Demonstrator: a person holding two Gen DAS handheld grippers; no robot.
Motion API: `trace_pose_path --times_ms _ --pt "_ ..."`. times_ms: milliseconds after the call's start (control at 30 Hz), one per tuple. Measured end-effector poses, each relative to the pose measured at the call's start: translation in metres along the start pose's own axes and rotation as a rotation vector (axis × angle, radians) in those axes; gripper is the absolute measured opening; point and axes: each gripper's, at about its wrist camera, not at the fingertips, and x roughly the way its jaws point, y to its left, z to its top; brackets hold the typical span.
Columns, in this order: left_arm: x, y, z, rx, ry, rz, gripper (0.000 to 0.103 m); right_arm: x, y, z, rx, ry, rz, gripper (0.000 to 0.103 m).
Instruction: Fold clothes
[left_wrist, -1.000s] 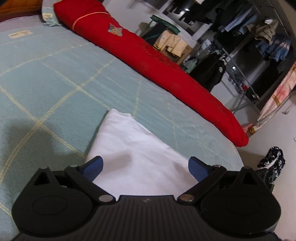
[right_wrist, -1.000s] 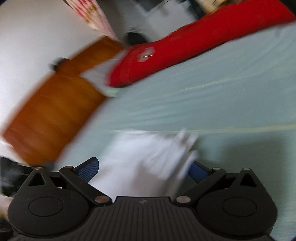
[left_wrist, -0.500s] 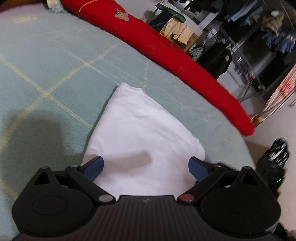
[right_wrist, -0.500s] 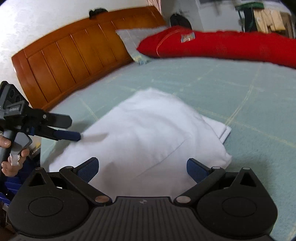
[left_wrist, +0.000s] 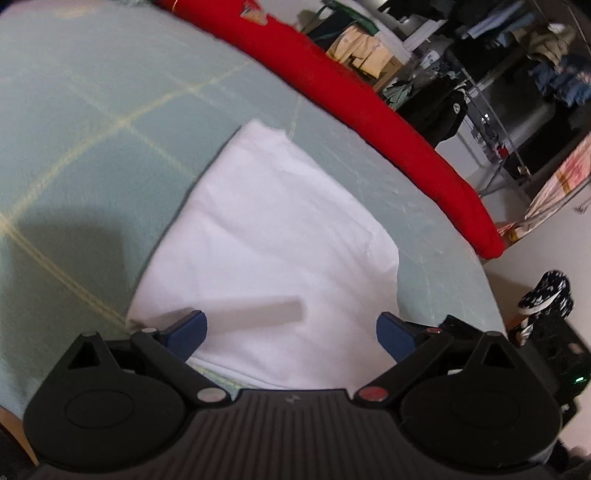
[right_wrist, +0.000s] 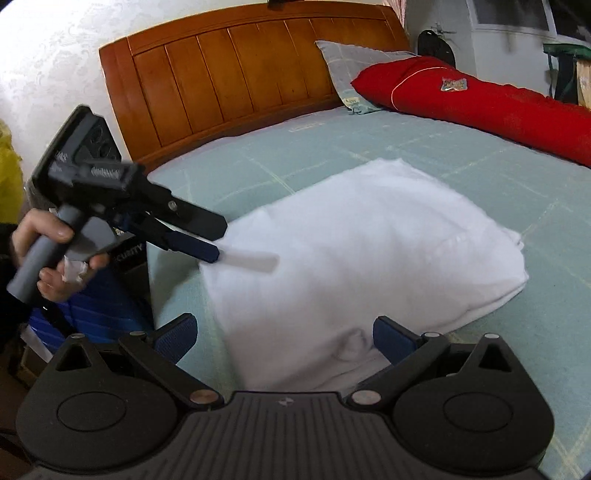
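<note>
Risk assessment, ordered near to far. My right hand-held gripper (right_wrist: 282, 338) is spread, blue pads either side of the near edge of the folded white garment (right_wrist: 362, 258), pinching nothing. My left hand-held gripper (left_wrist: 291, 334) is also spread and empty; in the right wrist view it stands at the garment's left edge, one finger casting a shadow on the cloth.

Garment location: on the pale green bed (right_wrist: 461, 155), near its front-left corner, folded into a thick rectangle with layered edges showing at its right side.

Failure modes, as I judge them:
1. If either hand-held gripper closes on the top layer only, lifting would peel the stack open and undo the fold.
2. The garment's near edge lies close to the bed's edge; a pull toward me could drag it off.
3. Uneven lift between the two sides would skew the next fold.

Farther off, the red bolster (right_wrist: 480, 107), the grey pillow (right_wrist: 351, 70) and the wooden headboard (right_wrist: 236, 77) lie well apart from the work and pose no obstruction.
</note>
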Motion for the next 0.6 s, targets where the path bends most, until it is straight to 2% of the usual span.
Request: trace_pose_path --times_ms 100,200,300,333,467,600 --pt "0.003 -0.005 -0.001 -0.004 -0.004 -0.013 0.098 -0.002 0.014 0.002 -0.019 -0.018 0.061 0.103" --pt "0.015 0.001 -0.014 -0.038 0.037 0.018 0.098 0.016 0.017 -0.010 0.004 0.060 0.059 0.103" --pt "0.011 -0.002 -0.016 -0.033 0.030 0.021 0.098 0.003 0.013 -0.018 0.034 0.033 0.067 0.103" --pt "0.009 -0.007 -0.010 -0.024 0.023 0.019 0.098 -0.003 0.011 -0.019 0.047 0.019 0.069 0.103" --pt "0.019 -0.048 0.025 0.094 -0.004 -0.070 0.098 -0.025 0.001 -0.023 0.104 -0.044 0.026 0.103" --pt "0.069 -0.092 0.060 0.193 0.013 -0.133 0.098 -0.032 -0.016 -0.031 0.151 -0.077 -0.035 0.103"
